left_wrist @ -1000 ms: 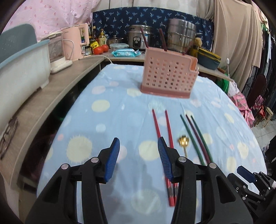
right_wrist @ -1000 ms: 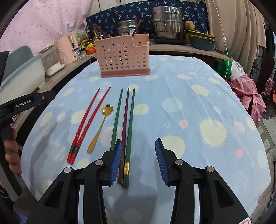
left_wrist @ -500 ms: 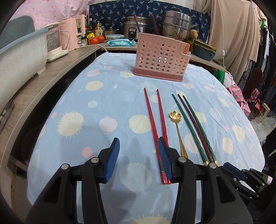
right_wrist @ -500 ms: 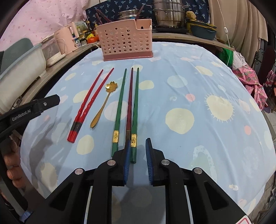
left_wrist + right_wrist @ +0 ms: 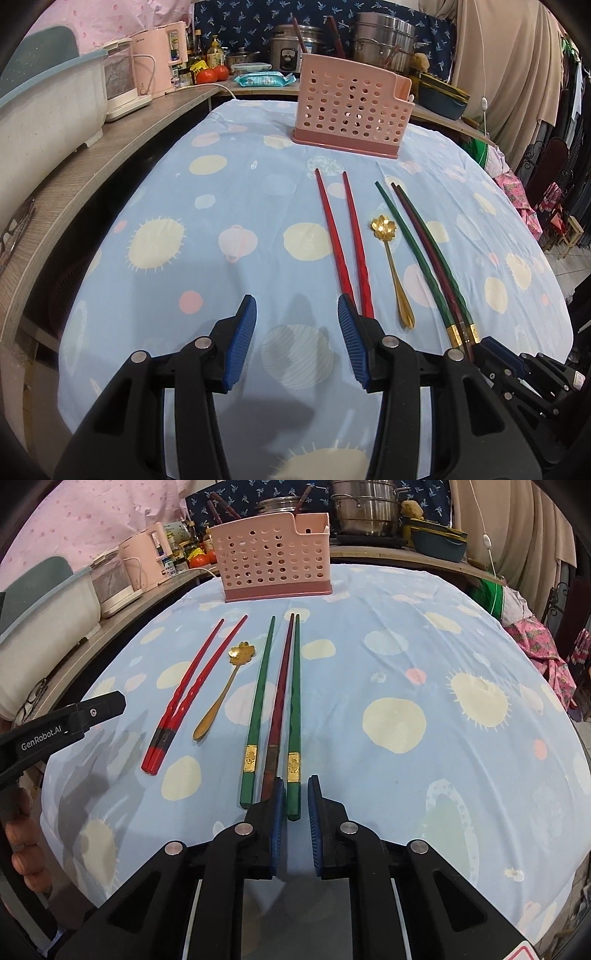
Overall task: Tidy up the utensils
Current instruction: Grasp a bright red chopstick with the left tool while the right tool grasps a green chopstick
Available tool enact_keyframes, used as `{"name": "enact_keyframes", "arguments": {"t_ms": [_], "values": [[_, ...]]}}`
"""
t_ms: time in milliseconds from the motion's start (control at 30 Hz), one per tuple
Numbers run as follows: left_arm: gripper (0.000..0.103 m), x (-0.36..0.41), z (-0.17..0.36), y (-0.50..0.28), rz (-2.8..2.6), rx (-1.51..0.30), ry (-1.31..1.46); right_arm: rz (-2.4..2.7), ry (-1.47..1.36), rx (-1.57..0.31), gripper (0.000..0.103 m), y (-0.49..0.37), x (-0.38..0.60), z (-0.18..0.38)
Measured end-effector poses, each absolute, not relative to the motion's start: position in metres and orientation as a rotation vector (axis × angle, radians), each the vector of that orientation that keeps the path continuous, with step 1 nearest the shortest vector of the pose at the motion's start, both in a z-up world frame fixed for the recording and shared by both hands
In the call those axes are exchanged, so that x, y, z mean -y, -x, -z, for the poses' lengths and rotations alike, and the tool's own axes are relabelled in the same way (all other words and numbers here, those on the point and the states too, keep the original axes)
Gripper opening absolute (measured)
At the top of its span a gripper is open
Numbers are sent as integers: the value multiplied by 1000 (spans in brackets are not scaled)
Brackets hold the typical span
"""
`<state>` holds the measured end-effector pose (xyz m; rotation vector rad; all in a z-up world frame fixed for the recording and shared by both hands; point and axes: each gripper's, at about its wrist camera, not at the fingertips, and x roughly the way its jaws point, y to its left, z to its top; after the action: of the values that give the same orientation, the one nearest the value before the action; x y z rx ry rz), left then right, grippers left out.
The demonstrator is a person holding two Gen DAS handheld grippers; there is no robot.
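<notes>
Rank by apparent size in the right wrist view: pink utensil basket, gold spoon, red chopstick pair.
1. pink utensil basket, clearly the largest, though farthest away.
2. red chopstick pair, longer than the spoon.
3. gold spoon, shortest and slimmest.

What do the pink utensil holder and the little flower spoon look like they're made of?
Pink utensil holder: looks like moulded plastic, matte, with even round holes and a darker base. Flower spoon: probably metal with a glossy gold finish, since the bowl catches highlights; plated or solid cannot be told.

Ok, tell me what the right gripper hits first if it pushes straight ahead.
Probably the rightmost green chopstick: its butt end lies between the narrowed fingers of the right gripper, which has not visibly clamped it. Height above the cloth is unclear.
</notes>
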<state>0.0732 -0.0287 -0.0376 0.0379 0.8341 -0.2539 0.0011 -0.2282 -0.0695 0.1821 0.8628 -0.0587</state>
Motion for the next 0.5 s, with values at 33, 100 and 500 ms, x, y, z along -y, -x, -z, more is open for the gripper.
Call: {"name": "enact_keyframes", "arguments": {"t_ms": [33,100,500], "values": [[44,28,39,-72,257,-837,-36,59,-187,-860,10,0,229,69],[44,28,42,-71,262,-844,-27,64,-200,-853,7,1,231,69],[43,44,52,-67,325,-870,-26,57,-271,-835,7,5,240,73]]}}
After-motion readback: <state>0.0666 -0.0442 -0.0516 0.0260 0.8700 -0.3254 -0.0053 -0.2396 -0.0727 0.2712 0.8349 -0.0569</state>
